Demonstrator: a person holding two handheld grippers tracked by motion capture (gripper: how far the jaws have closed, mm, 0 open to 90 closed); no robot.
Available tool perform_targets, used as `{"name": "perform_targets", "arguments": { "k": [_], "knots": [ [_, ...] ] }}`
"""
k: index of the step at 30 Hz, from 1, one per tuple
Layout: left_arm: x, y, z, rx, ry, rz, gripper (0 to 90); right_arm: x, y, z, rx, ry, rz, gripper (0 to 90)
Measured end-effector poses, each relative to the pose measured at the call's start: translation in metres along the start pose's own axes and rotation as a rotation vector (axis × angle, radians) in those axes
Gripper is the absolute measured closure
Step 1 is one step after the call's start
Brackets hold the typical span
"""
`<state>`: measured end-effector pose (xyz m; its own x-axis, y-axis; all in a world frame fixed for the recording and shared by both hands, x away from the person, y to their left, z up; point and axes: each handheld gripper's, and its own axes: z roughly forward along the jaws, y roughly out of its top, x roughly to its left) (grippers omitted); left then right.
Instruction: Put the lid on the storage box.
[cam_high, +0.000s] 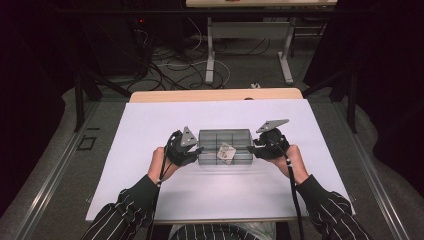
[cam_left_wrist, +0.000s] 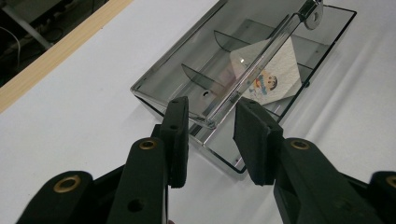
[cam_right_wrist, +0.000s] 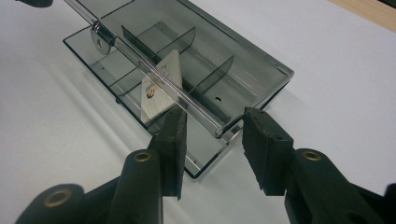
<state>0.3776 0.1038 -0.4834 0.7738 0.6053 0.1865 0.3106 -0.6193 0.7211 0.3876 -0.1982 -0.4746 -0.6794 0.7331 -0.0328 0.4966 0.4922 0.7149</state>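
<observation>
A smoked, see-through compartment box (cam_high: 224, 146) lies flat on the white sheet (cam_high: 150, 125) that covers the tabletop, about midway between the sheet's left and right edges and a little nearer its front edge than its back one. Thin dividers split the box into small cells. A clear hinged lid (cam_left_wrist: 261, 60) stands partly raised over it, its long edge running the length of the box like a rail. Inside, a small white card (cam_left_wrist: 275, 74) with a coloured cartoon figure printed on it leans tilted across the middle cells, partly under that lid edge.

The left gripper (cam_high: 192, 151) sits at the box's left end. In the left gripper view its two black jaws stand apart on either side of the near corner of the lid edge, and clear gaps show between the pads (cam_left_wrist: 254, 135) and the plastic, so the jaws are released and grasp nothing. The right gripper (cam_high: 256, 146) sits at the box's right end. In the right gripper view its jaws likewise straddle the end of the lid edge; they too stand parted, with no pad pressing on the lid.

Both hands hold the grippers from the front edge side, with striped sleeves (cam_high: 125, 207) behind them. Beyond the sheet's back edge a strip of wooden tabletop (cam_high: 215, 95) shows.
</observation>
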Motion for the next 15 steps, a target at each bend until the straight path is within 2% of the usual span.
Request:
{"name": "perform_targets", "arguments": {
  "k": [7, 9, 10, 15],
  "knots": [
    [-0.0023, -0.0039, 0.0024, -0.007, 0.006, -0.007, 65.6, 0.0009, -0.0036, 0.0026, 0.001, 0.01, 0.009, 59.7],
    [-0.0023, -0.0043, 0.0027, -0.001, 0.007, 0.0, 65.5, 0.0011, -0.0035, 0.002, 0.026, 0.013, 0.013, 59.4],
    [-0.0026, -0.005, 0.003, 0.0, 0.005, -0.002, 65.6, 0.0017, -0.0041, 0.0032, 0.015, 0.009, 0.021, 59.4],
    [-0.0038, -0.0073, 0.0048, 0.011, 0.005, 0.001, 65.4, 0.0014, -0.0063, 0.0049, 0.032, 0.018, 0.006, 58.7]
  ]
}}
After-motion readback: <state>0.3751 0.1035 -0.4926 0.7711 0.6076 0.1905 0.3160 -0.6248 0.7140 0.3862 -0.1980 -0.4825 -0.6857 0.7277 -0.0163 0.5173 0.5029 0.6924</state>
